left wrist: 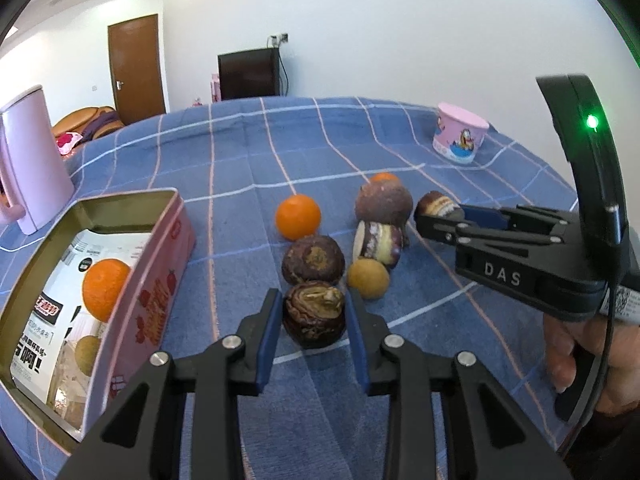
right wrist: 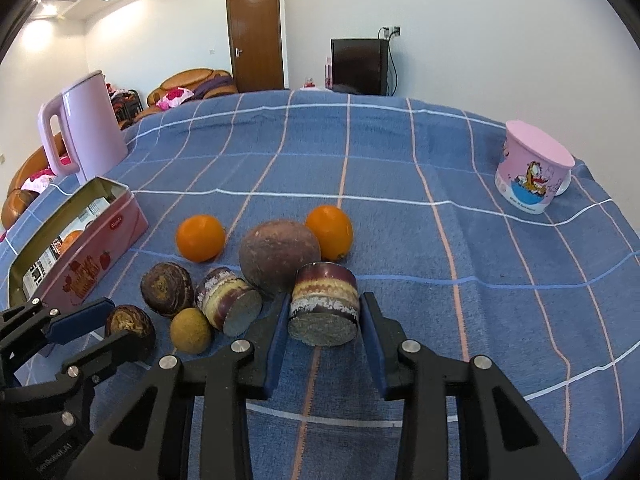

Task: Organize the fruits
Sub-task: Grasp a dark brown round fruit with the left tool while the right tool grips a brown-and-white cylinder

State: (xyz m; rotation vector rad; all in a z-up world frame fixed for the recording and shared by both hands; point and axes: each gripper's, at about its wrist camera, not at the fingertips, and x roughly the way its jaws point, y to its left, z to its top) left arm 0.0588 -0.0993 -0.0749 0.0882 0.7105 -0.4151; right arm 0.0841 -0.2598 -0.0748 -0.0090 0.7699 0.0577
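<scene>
The left gripper [left wrist: 312, 312] is clamped on a dark, swirled round fruit [left wrist: 314, 316] just right of the pink tin [left wrist: 160, 276], which holds an orange [left wrist: 105, 289]. The right gripper [right wrist: 322, 312] pinches a striped cut chunk [right wrist: 324, 304] farther from the tin. Between them crowd a small tan fruit [right wrist: 190, 330], another chunk [right wrist: 228, 300], a big brown fruit [right wrist: 279, 256] and two oranges [right wrist: 201, 237].

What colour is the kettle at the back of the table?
The kettle is pale pink, handle included. The right wrist view shows it best.
</scene>
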